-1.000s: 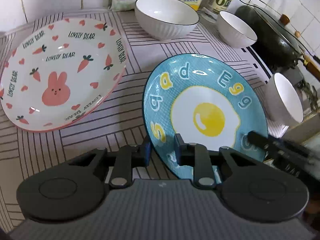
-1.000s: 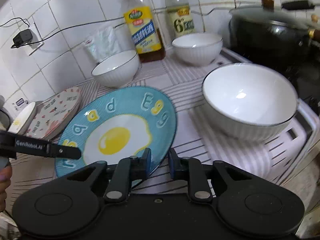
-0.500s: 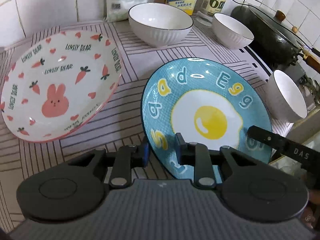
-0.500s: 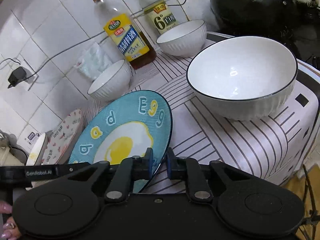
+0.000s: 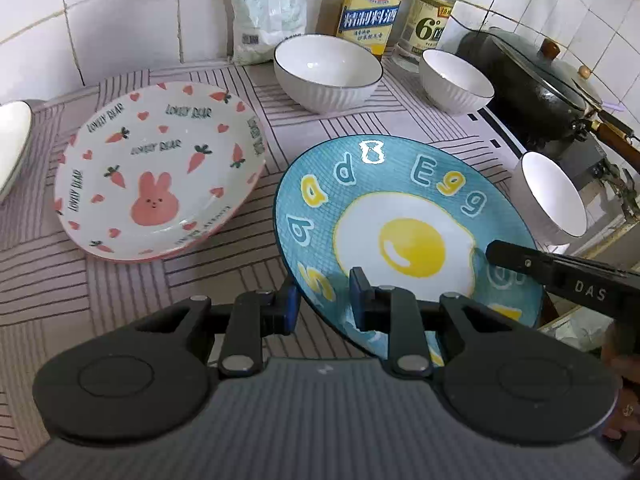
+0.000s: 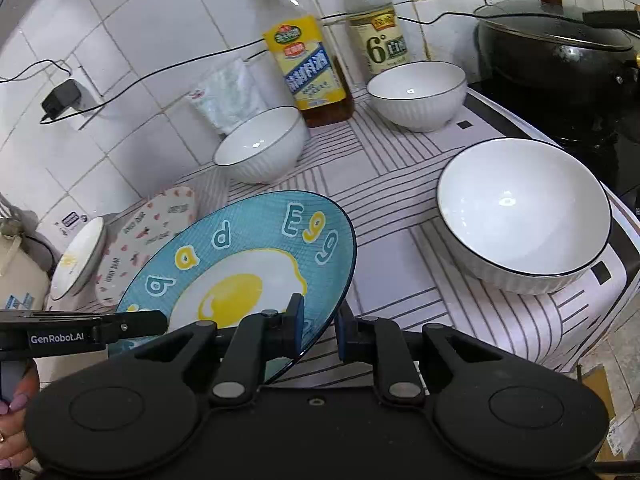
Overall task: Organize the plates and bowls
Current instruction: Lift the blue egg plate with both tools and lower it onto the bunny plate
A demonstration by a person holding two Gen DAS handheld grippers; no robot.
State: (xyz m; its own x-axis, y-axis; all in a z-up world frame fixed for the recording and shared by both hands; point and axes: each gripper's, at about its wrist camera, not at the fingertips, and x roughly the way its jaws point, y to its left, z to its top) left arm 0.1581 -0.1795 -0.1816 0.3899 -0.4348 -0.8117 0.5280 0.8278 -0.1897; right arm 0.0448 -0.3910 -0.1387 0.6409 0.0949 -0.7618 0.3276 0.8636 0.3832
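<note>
The left claw (image 5: 323,298) is nearly closed, its two blue-padded fingers (image 5: 360,294) pinching the near left rim of the round blue plate with a fried-egg picture (image 5: 404,236), one finger above the rim and one below. The right claw (image 6: 319,330) is likewise almost closed, clamped on the opposite rim of the same plate (image 6: 240,264), so the plate hangs tilted between the two claws above the striped cloth covering the bench (image 5: 120,280), near the bench's front edge.

The left wrist view shows the round white plate with a pink rabbit and carrots (image 5: 160,172) face-on, lying toward the left edge of the bench, apart from the blue plate. It also shows a sliver of another white dish (image 5: 12,148) at the far left edge. The right claw enters this view as a black bar over the plate's right side.

The right wrist view shows that rabbit plate (image 6: 148,240) only edge-on, and the white dish (image 6: 80,256) beside it more fully. It gives the large white ribbed bowl with a dark rim (image 6: 524,216) at the bench's right edge in full. A wall socket with a black plug (image 6: 60,98) and its cable appear only here, as does a hand (image 6: 12,432) on the left claw's handle.

Both views show two smaller white ribbed bowls (image 5: 328,72) (image 5: 456,80) along the back edge, a yellow-labelled bottle (image 6: 304,68), a clear bottle (image 6: 376,36) and a black lidded wok (image 6: 560,52).
</note>
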